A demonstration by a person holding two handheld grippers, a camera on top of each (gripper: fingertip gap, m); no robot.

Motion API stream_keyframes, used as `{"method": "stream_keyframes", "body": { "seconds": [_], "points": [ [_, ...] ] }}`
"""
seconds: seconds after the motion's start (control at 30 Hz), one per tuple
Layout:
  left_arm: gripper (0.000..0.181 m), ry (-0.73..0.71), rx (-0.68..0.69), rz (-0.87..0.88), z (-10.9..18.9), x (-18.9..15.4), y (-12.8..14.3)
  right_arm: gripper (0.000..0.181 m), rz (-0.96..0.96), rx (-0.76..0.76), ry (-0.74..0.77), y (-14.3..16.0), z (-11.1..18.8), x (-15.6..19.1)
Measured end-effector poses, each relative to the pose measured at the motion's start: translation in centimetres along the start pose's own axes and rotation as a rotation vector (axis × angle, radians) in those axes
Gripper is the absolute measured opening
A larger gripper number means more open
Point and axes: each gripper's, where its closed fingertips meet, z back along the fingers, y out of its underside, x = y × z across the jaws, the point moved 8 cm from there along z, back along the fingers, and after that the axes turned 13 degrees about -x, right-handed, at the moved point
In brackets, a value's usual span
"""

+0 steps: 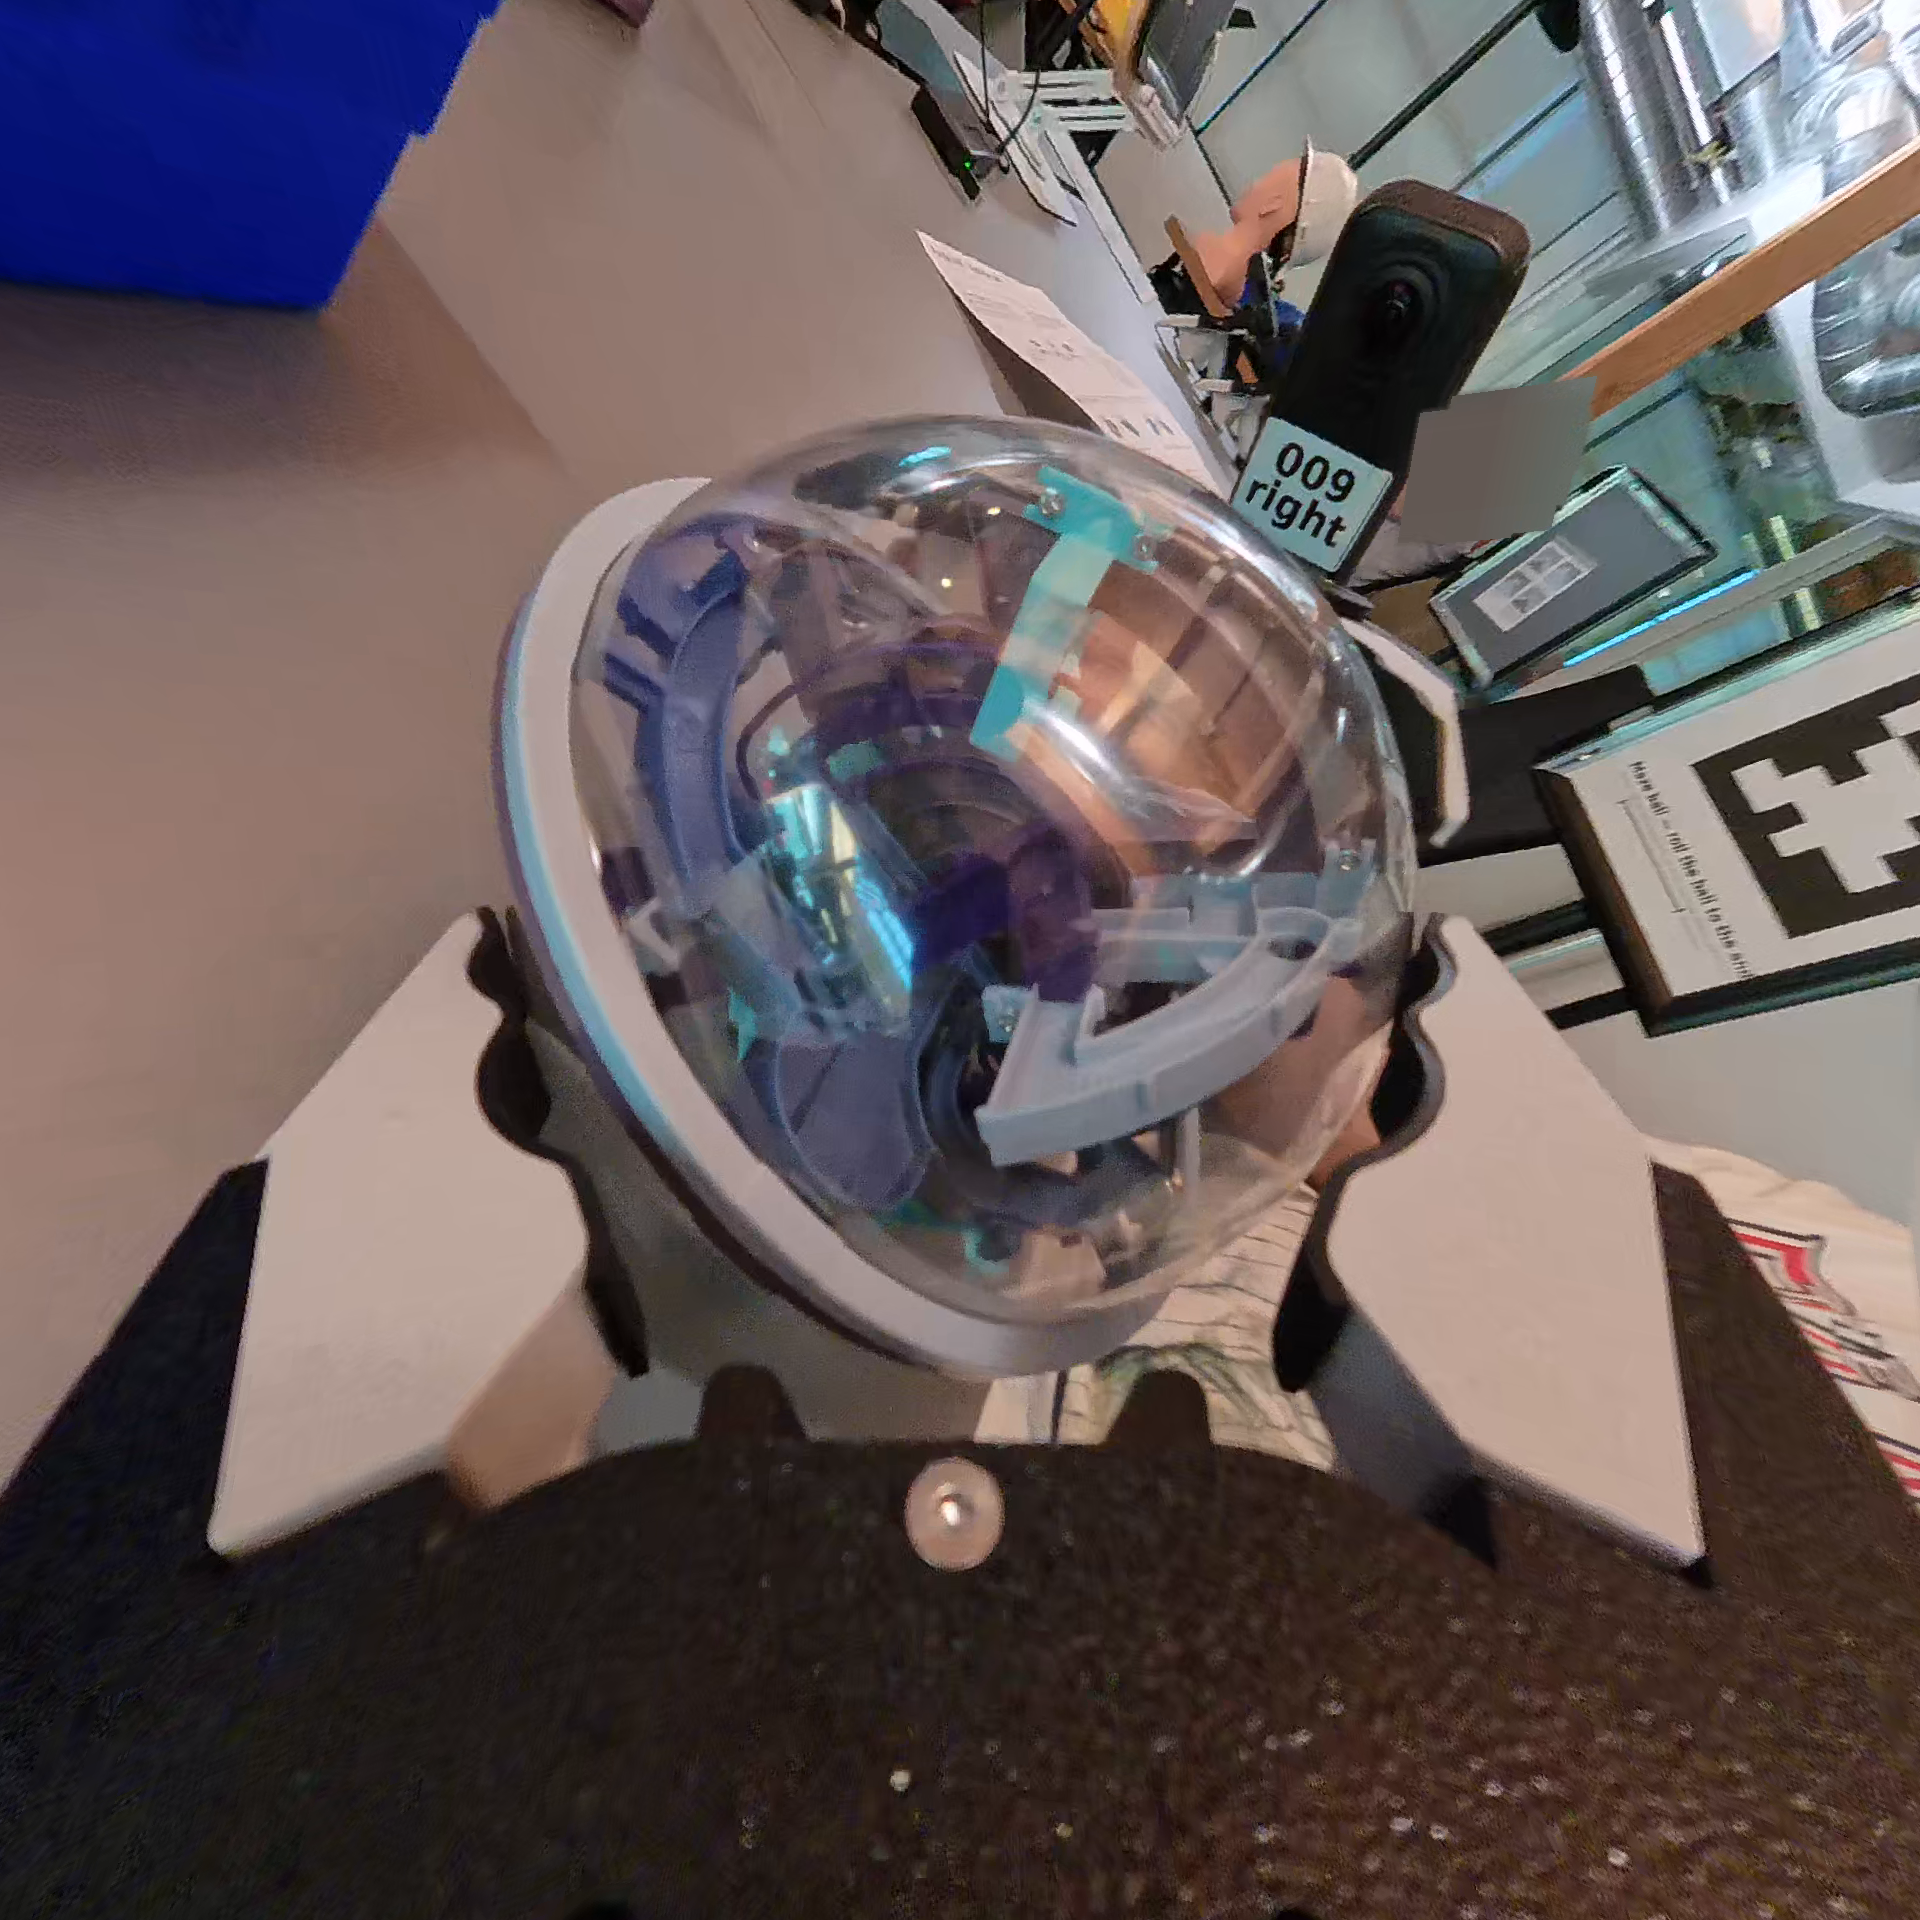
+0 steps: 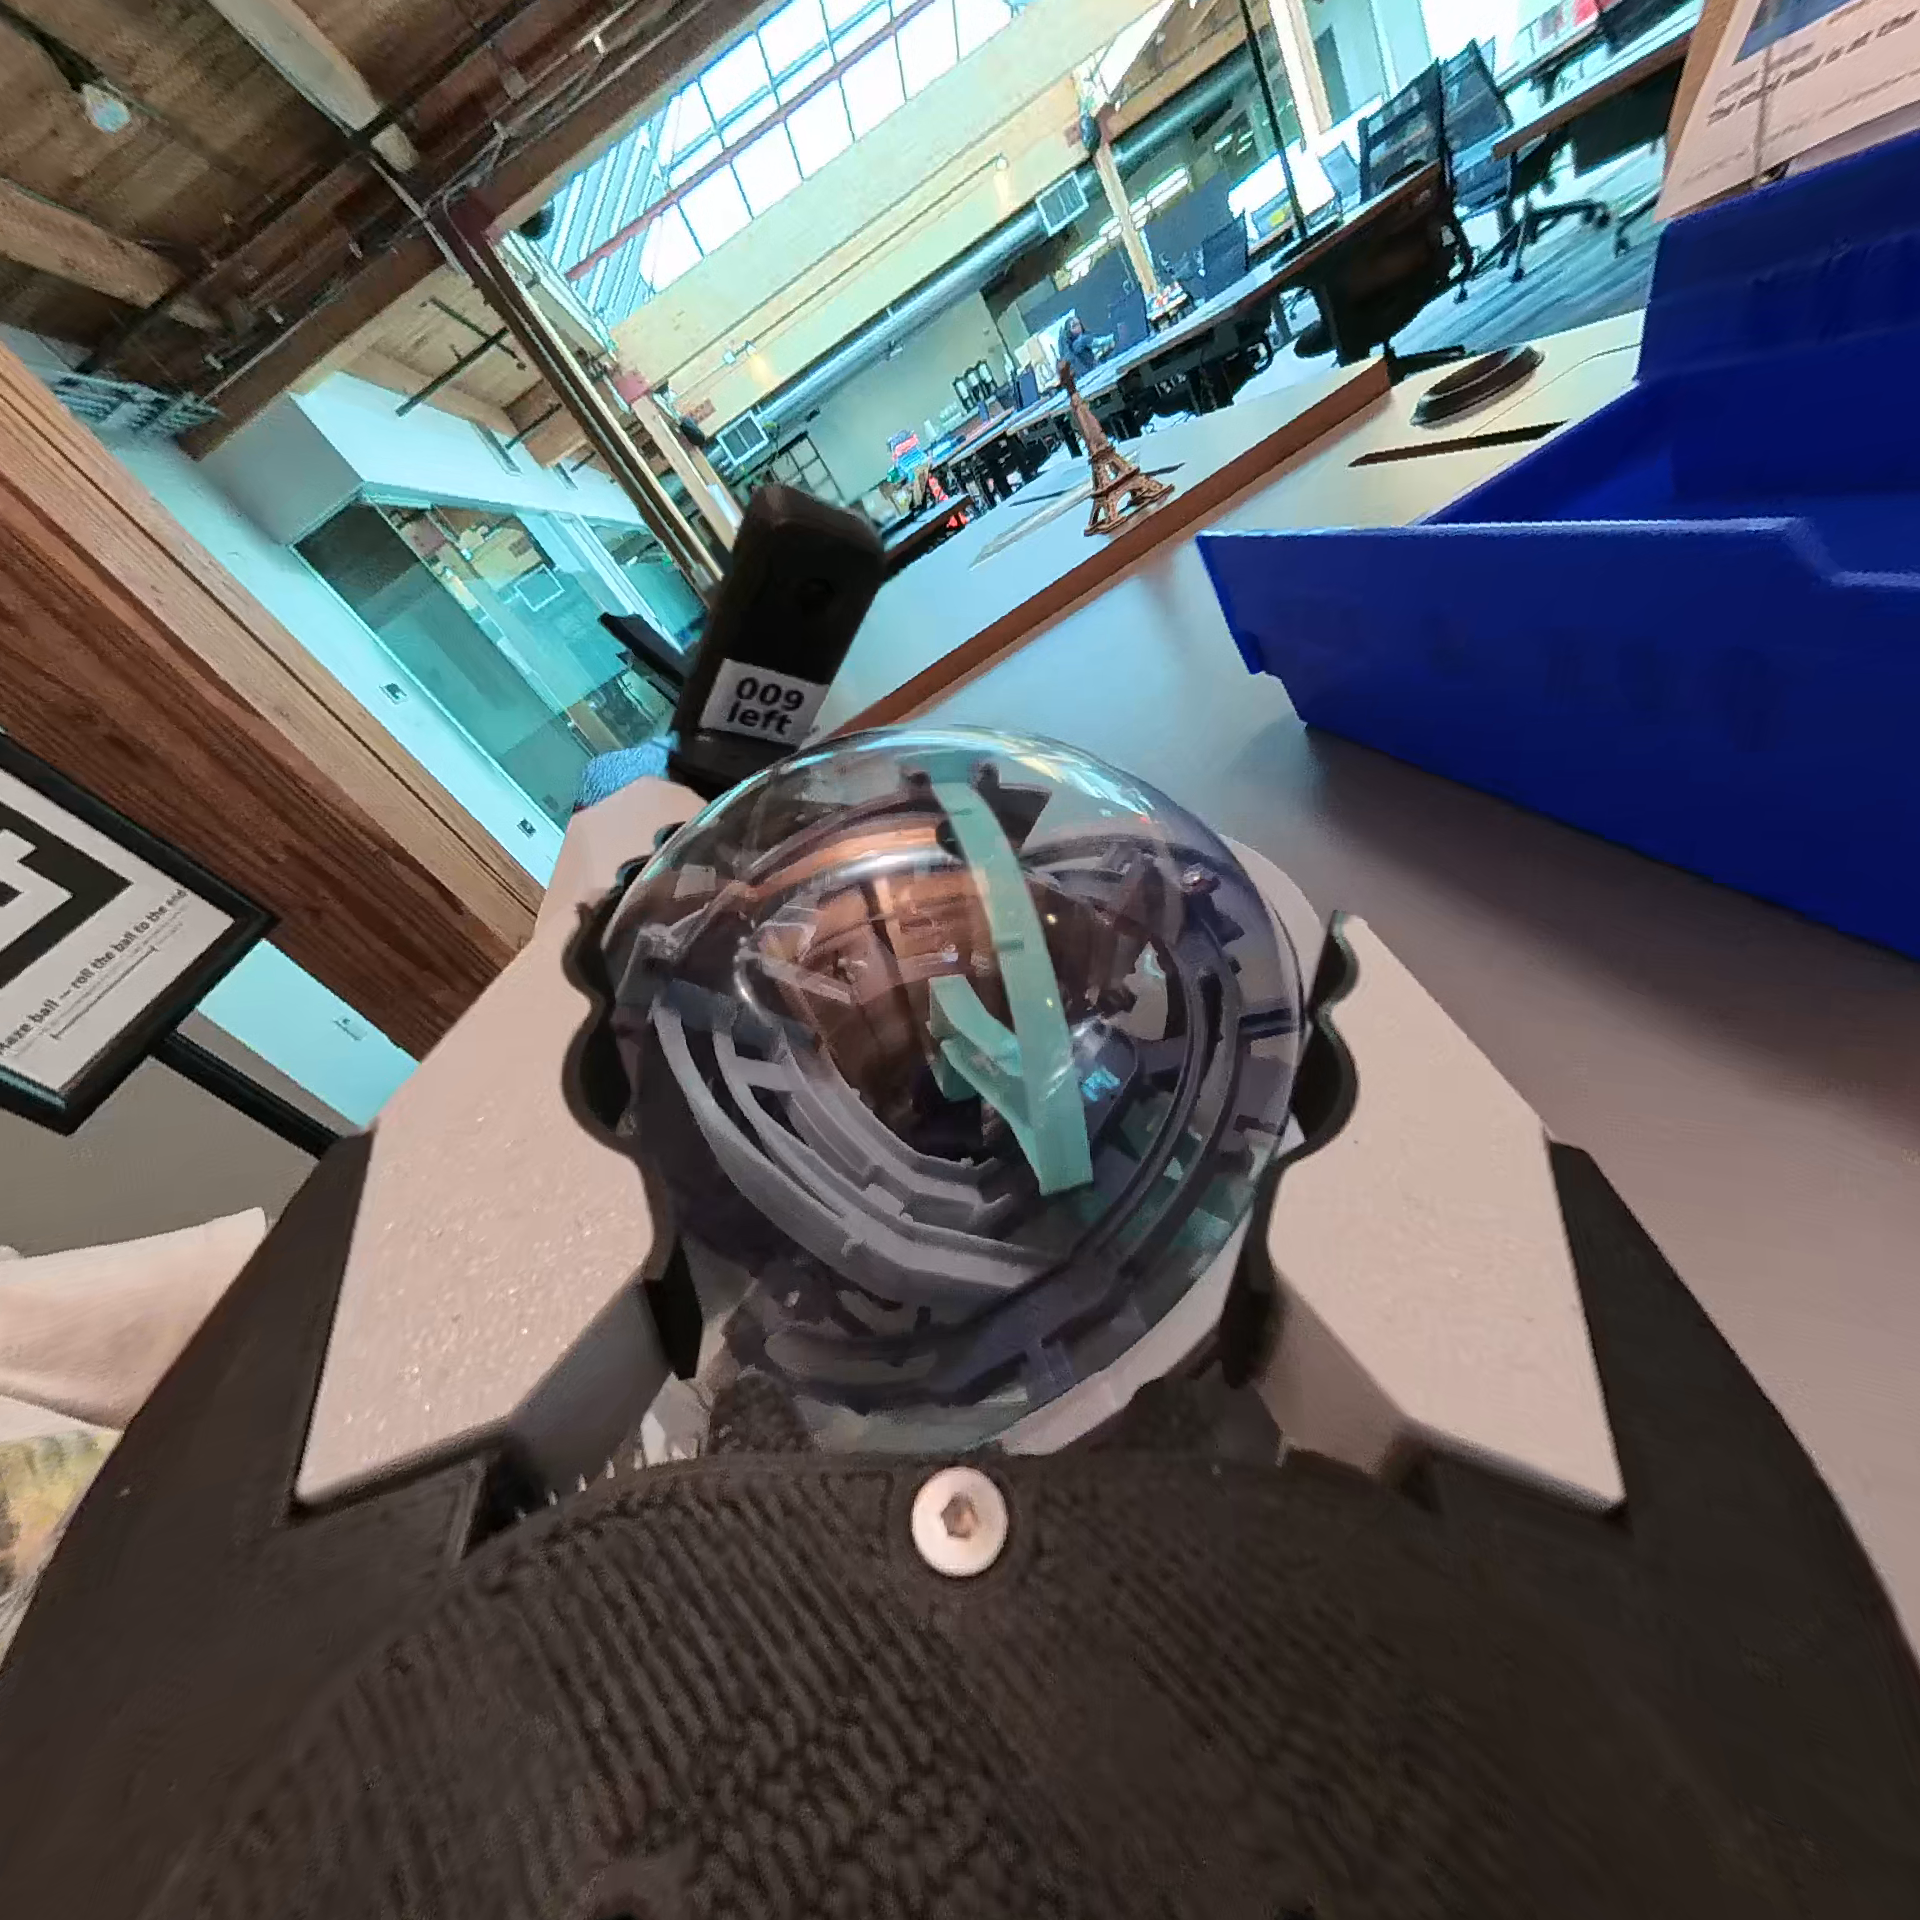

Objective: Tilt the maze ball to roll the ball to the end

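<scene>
The maze ball (image 1: 1039, 727) is a clear plastic sphere with a white ring around its middle and grey, purple and teal tracks inside. It is held in the air above the grey table (image 1: 260, 727), tilted. My left gripper (image 1: 956, 935) is shut on it, its white fingers clamping both sides. My right gripper (image 2: 961, 935) is shut on the same maze ball (image 2: 935, 1091) from the opposite side. Each view shows the other gripper behind the sphere: the right gripper (image 1: 1392, 312) and the left gripper (image 2: 779, 623). I cannot make out the small ball among the tracks.
A blue plastic bin (image 2: 1662, 675) stands on the table beside the ball; it also shows in the left wrist view (image 1: 187, 135). A framed sign with a black-and-white marker (image 1: 1766, 831) stands nearby. Papers (image 1: 1039, 332) lie on the table. A small tower model (image 2: 1117, 468) stands farther back.
</scene>
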Motion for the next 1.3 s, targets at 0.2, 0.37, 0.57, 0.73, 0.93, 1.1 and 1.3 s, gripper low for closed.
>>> {"method": "stream_keyframes", "body": {
  "seconds": [0.2, 0.37, 0.57, 0.73, 0.93, 1.1, 1.3],
  "points": [
    [0.157, -0.003, -0.026, 0.1, 0.0, 0.5, 0.0, 0.13, -0.032, 0.027, 0.061, -0.2, -0.1, -0.2],
    [0.155, 0.013, -0.053, 0.071, -0.1, 0.7, -0.2, 0.125, -0.084, 0.051, 0.118, -0.6, 0.3, -0.3],
    [0.157, -0.017, -0.194, -0.105, -0.3, 1.1, -1.2, 0.123, -0.175, 0.035, 0.146, -0.4, 0.6, -1.4],
    [0.157, -0.047, -0.233, -0.059, 0.0, 1.4, -1.5, 0.122, -0.236, 0.002, 0.164, -0.1, 0.2, -1.8],
    [0.157, -0.042, -0.178, 0.001, -0.1, 1.2, -1.0, 0.122, -0.211, -0.012, 0.173, -0.4, 0.1, -1.6],
    [0.156, -0.012, -0.137, -0.005, -0.4, 1.2, -0.6, 0.122, -0.139, -0.006, 0.166, -0.7, 0.2, -1.2],
    [0.156, 0.01, -0.11, -0.034, -0.6, 1.2, -0.3, 0.122, -0.076, 0.004, 0.151, -0.9, 0.3, -0.9]
  ]
}}
